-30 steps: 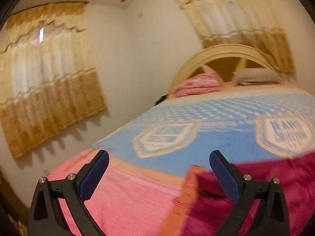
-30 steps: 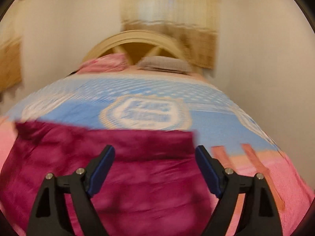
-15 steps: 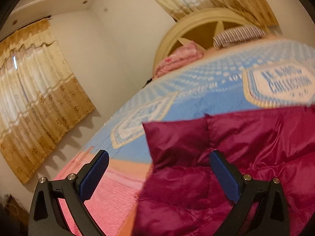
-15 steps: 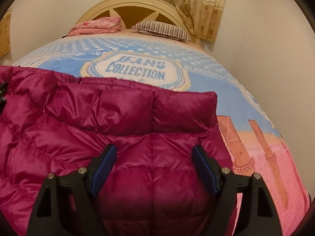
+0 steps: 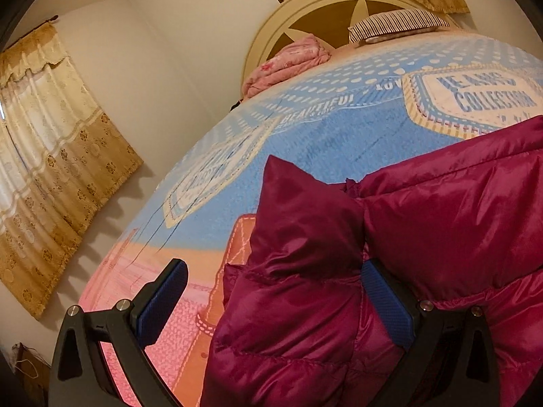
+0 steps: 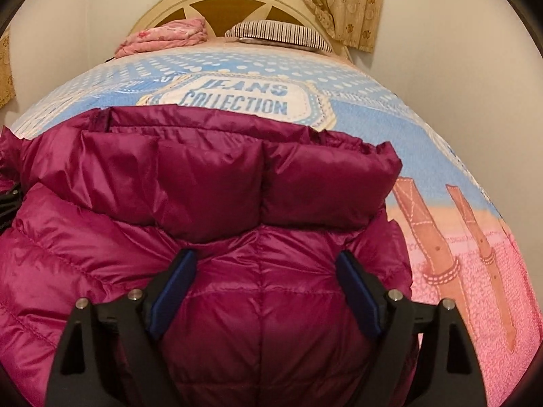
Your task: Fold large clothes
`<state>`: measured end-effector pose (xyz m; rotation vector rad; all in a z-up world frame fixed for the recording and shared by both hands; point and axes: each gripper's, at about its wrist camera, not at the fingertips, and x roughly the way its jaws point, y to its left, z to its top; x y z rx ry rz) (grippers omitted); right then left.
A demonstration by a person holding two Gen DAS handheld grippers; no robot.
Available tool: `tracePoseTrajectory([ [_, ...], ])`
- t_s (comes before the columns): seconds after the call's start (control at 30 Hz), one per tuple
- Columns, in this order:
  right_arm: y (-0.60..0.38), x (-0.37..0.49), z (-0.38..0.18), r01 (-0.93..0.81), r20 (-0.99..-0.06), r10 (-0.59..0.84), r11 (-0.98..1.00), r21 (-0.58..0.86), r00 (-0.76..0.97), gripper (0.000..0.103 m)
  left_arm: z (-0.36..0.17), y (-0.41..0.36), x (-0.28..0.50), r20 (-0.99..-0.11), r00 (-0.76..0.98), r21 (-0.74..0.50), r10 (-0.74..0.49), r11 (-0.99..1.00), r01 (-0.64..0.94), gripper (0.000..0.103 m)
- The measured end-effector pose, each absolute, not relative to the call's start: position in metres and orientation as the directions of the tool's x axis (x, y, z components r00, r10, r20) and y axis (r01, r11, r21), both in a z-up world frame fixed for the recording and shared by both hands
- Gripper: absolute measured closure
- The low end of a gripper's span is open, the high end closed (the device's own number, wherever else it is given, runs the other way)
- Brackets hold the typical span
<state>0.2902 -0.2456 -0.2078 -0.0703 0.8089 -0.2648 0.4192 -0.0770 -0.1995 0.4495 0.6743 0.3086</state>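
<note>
A wide bed (image 6: 373, 101) under a blue-and-pink blanket (image 5: 339, 135) fills the room, and across its near end we have a magenta puffer jacket (image 6: 210, 183) lying flat, its quilted hood toward the headboard (image 6: 217, 0) where a striped pillow (image 6: 278, 32) and a folded pink quilt (image 6: 163, 35) rest. Our left gripper (image 5: 271, 302) stands spread wide at the jacket's left edge, one blue pad against a puffed fold, the other over bare blanket, gripping nothing. Our right gripper (image 6: 264, 295) is likewise released, its fingers straddling the jacket's middle panel just below the hood. We judge the step in hand to be taking first hold for a fold: we should pinch a full thickness of the slippery shell near a seam, both sides level, and close firmly before lifting, since down filling slides and springs back.
</note>
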Motion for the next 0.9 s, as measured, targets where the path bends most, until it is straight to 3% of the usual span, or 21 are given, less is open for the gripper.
tracePoseTrajectory([
  [0.73, -0.238, 0.304, -0.21, 0.225, -0.709, -0.348, 0.937, -0.266, 0.613, 0.012, -0.199, -0.069, 0.426, -0.576, 0.721, 0.454, 0.386, 0.884, -0.111, 0.001],
  [0.9, -0.226, 0.293, -0.175, 0.259, -0.665, -0.36, 0.933, -0.25, 0.654, 0.013, -0.199, -0.062, 0.427, -0.606, 0.714, 0.408, 0.351, 0.908, -0.101, 0.001],
])
